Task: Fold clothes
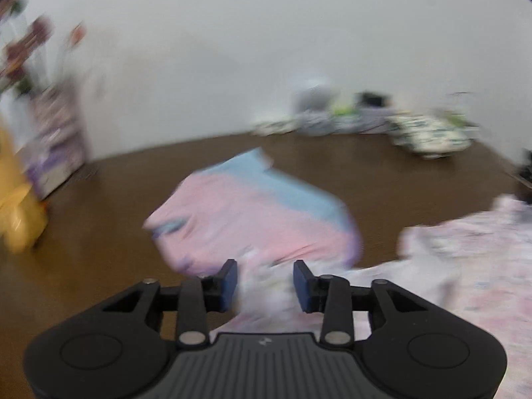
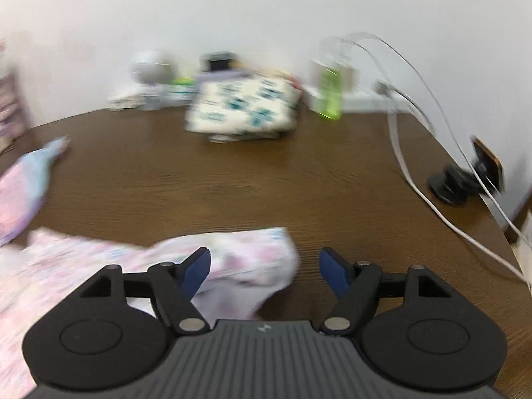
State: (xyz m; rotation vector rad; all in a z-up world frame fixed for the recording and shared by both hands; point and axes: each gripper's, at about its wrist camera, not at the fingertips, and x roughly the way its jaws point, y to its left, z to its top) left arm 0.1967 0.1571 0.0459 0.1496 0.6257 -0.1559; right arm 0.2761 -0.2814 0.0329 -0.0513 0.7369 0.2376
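Right wrist: hand-held gripper [image 2: 265, 271] angled downward

The tabletop [image 2: 266, 179] is dark brown wood grain. One garment [image 1: 252, 219] is pink with a pale blue band — the other garment [image 2: 83, 259] is white with a faint pink and blue print. A cream pouch [image 2: 242, 106] carries teal motifs; the bottle [image 2: 331, 96] is bright green.

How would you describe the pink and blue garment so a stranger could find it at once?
Start at the dark brown wooden table. Near its middle lies a folded pink and light-blue cloth garment, just beyond the pale floral-print fabric. Its solid pink body with one blue band sets it apart from that busy floral print.
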